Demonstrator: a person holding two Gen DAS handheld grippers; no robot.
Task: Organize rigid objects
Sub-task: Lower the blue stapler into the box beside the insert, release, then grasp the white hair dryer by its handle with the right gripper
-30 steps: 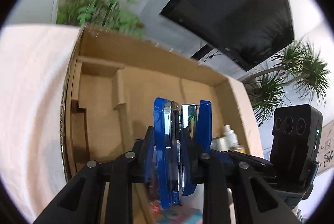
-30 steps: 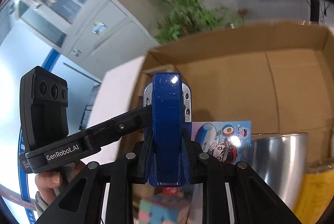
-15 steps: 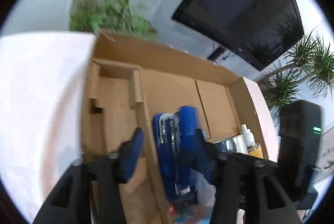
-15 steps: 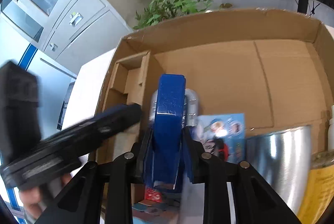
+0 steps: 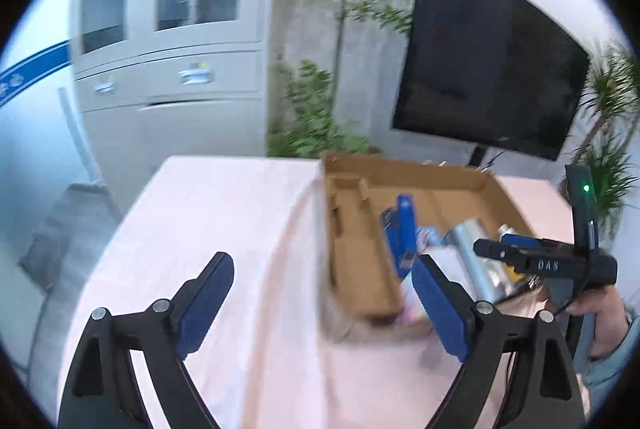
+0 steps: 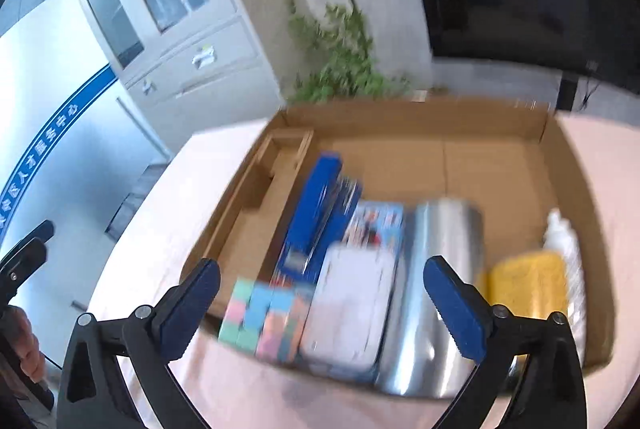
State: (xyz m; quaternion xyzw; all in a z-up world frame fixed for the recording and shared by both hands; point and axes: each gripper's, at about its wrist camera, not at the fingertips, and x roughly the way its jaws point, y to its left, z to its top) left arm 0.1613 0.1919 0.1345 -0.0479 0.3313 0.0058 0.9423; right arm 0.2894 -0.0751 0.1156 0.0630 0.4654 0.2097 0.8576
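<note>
A cardboard box stands on the pale pink table. A blue stapler lies inside it at the left, beside a picture card, a white case, a steel cup, a pastel cube block, a yellow sponge and a white bottle. My right gripper is open and empty above the box's near edge. My left gripper is open and empty over the table, left of the box. The stapler shows there too.
A grey cabinet, green plants and a black screen stand behind the table. The table edge runs along the left. The right gripper's body and the holding hand show at the right in the left wrist view.
Both grippers let go of the blue stapler, opened and pulled back and up from the box. The stapler now lies in the box's left part.
</note>
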